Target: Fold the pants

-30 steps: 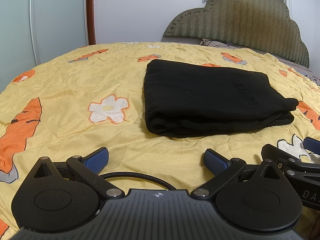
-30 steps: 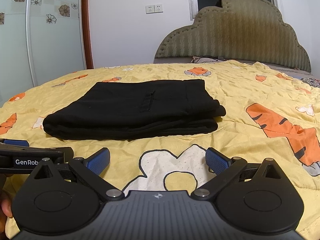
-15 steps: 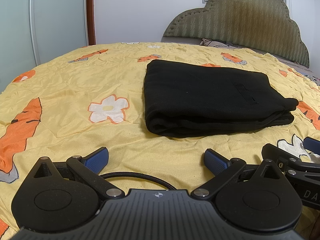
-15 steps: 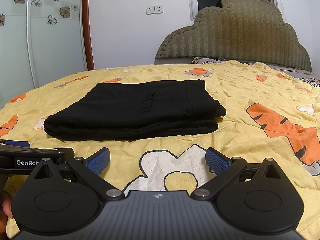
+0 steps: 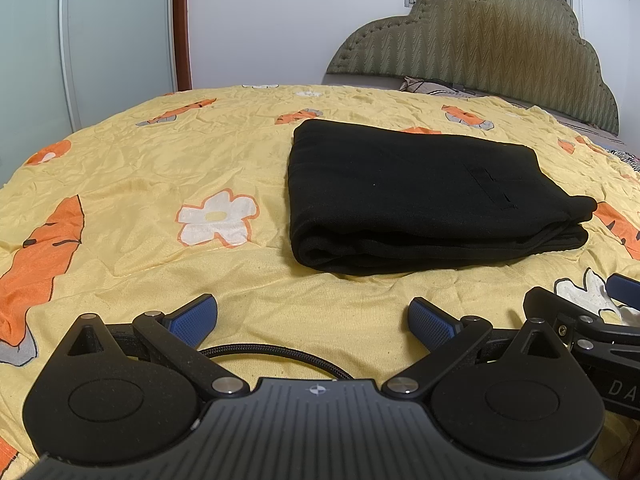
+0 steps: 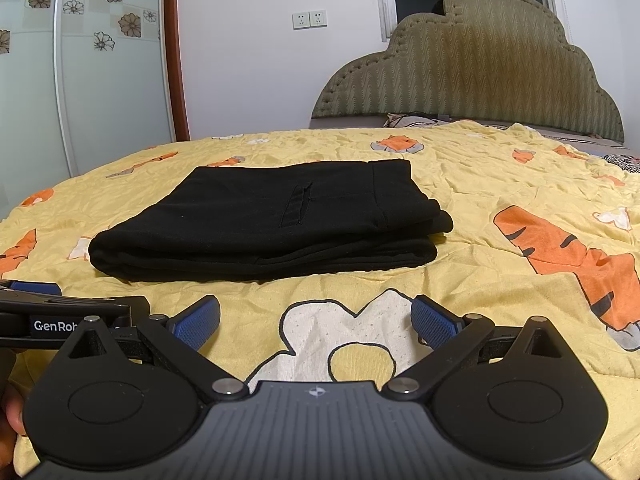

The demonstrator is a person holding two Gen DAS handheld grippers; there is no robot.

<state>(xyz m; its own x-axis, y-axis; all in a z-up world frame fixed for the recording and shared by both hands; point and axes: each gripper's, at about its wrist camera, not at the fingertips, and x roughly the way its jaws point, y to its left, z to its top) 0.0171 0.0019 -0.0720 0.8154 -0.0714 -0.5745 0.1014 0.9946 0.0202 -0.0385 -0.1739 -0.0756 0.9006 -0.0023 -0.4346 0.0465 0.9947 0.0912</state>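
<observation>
On the yellow bedspread [image 5: 248, 288] ahead of me, the black pants [image 5: 416, 200] lie as a tidy folded stack, exactly as a second ago. My left gripper [image 5: 314, 318] and right gripper [image 6: 316, 318] still hang back, both spread wide and empty. I judge the folding done.

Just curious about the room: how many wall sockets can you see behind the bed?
2. The left wall socket and the right wall socket sit side by side on the white wall, left of the headboard. Others may be hidden.
</observation>
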